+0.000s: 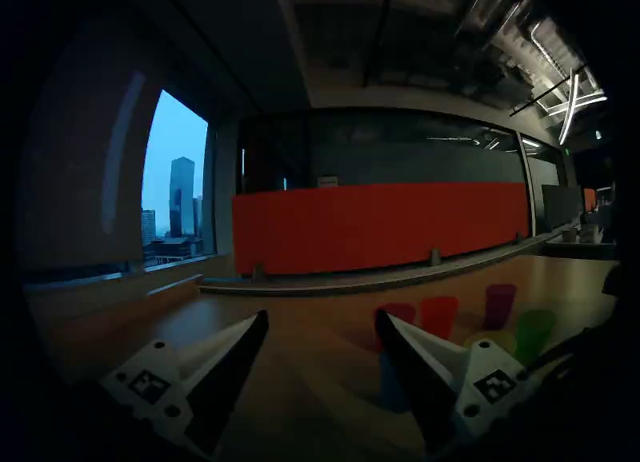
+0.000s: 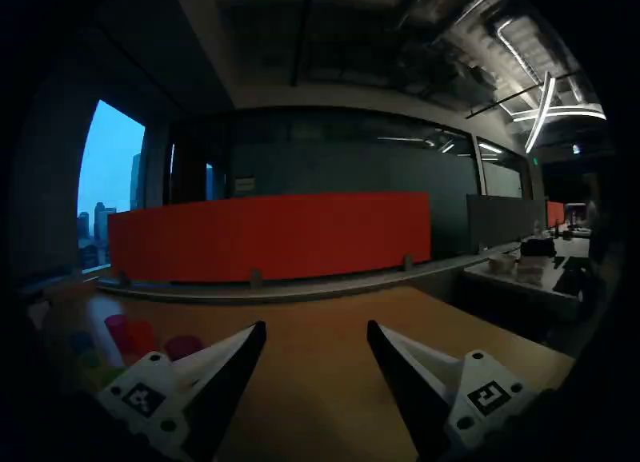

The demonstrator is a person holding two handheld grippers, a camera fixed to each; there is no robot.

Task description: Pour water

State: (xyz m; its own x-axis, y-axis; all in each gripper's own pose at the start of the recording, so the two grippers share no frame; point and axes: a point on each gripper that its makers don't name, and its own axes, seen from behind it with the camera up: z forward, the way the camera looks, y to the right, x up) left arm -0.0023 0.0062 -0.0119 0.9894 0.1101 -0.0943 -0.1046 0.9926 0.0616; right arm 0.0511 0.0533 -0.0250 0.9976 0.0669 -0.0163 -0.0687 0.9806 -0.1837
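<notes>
Left gripper view: the left tool (image 1: 320, 314) hangs open and empty above the wooden worktop (image 1: 320, 366), and a cluster of coloured cups (image 1: 439, 314) stands just beyond its right finger. In the right gripper view, the right tool (image 2: 316, 324) is also spread and holds nothing, with the cups at near left. An orange partition (image 1: 384, 226) runs across the far side.

smooth wooden table (image 1: 320, 358), translucent plastic cups (image 1: 438, 314), matt orange partition (image 1: 376, 222)
</notes>
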